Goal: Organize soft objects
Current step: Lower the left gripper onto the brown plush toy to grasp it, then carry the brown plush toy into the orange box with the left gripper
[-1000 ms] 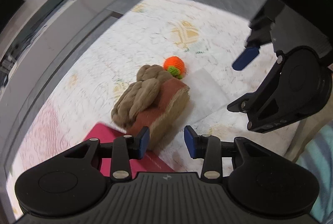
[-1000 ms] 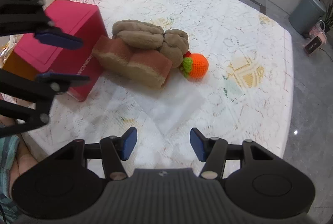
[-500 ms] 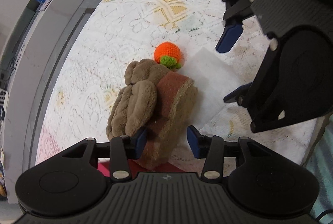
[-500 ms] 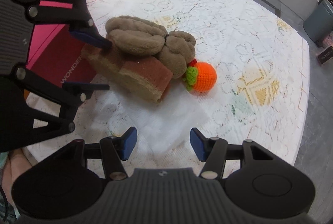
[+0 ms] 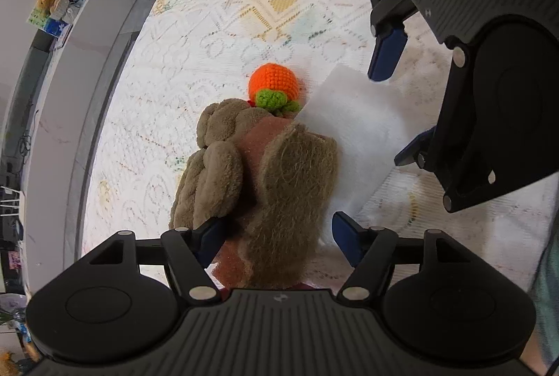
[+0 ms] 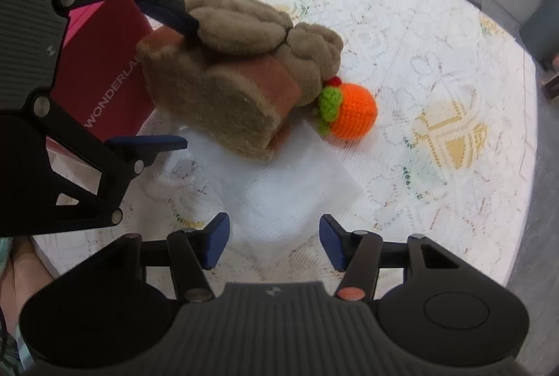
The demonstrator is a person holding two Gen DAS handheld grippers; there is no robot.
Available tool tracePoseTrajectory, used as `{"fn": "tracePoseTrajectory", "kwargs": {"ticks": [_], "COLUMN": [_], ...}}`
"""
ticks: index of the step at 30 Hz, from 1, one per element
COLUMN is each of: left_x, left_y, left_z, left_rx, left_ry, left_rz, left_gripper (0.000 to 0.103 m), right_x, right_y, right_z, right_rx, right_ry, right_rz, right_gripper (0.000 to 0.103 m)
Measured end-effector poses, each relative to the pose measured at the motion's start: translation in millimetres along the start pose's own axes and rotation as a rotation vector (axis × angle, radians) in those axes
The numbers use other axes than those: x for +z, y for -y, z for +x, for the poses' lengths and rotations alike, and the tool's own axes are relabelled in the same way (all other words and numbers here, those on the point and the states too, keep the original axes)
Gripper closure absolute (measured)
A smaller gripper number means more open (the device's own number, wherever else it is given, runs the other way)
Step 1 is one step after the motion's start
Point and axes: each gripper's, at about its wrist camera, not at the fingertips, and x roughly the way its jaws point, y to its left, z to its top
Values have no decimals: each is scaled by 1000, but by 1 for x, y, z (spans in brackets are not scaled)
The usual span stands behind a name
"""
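Plush bread slice of brown fuzzy fabric with a reddish crust (image 5: pixel 290 187) lay on the white lace tablecloth (image 5: pixel 223 37), its near end between the fingers of the left gripper (image 5: pixel 279 236). Those jaws were opening, and they stood on both sides of the toy; the left pad looked very close to the plush, but I could not tell that it pressed on it. In the right wrist view, a dark pink cardboard box (image 6: pixel 101 82) stood at the far left, just beside the slice. A tan braided plush bread (image 6: pixel 244 23) rested on top of the slice and partly behind it. To the right, an orange crocheted ball with a green leaf (image 6: pixel 351 112) touched the braided one. Under the slice and nearer to the camera lay a white sheet of thin foam (image 6: pixel 290 198). The right gripper (image 6: pixel 274 245) hovered over this sheet with its fingers spread and nothing between them.

The slice probably was light, soft and easy to squash, and not slippery because of the fuzz. A hold across its narrow thickness at the near end seemed good; the braided piece on top could roll off when it was lifted.
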Motion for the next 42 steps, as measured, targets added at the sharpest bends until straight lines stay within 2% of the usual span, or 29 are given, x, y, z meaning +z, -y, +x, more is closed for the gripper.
{"fn": "tracePoseTrajectory", "kwargs": {"ticks": [2, 4, 5, 6, 8, 9, 11, 13, 14, 24, 32, 37, 42], "left_x": [0, 1, 1, 1, -1, -2, -4, -5, -5, -13, -45, -74, -108], "left_y": [0, 2, 4, 4, 2, 1, 0, -1, -2, 5, 18, 32, 38], "left_z": [4, 6, 6, 5, 2, 1, -3, -11, -15, -62, -101, -130, -157], "left_rx": [15, 41, 60, 73, 62, 59, 53, 42, 33, -96, -211, -232, -223], "left_ry": [-7, -11, -8, -8, 6, 13, 29, 48, 53, 63, 30, 16, 29], "left_rz": [-5, -5, -1, -3, -23, -30, -47, -60, -70, -236, -372, -422, -466], "left_gripper": [27, 38, 48, 50, 54, 54, 63, 72, 77, 79, 79, 79, 80], "right_x": [1, 1, 0, -1, -4, -6, -8, -10, -10, -35, -65, -78, -85], "right_y": [2, 3, 4, 4, 2, 1, -2, -2, -2, -15, -49, -88, -125], "right_z": [4, 9, 11, 13, 17, 18, 17, 13, 11, -34, -71, -99, -117], "right_rx": [-5, -4, -4, -3, -4, -13, -33, -28, -16, -65, -86, -97, -111], "right_ry": [-3, -6, -7, -9, -8, -2, 17, 23, 17, -42, -72, -68, -60], "right_rz": [7, 11, 13, 15, 10, 1, -21, -18, -14, -52, -114, -176, -242], "right_gripper": [40, 41, 42, 45, 56, 64, 80, 100, 101, 102, 102, 102, 102]}}
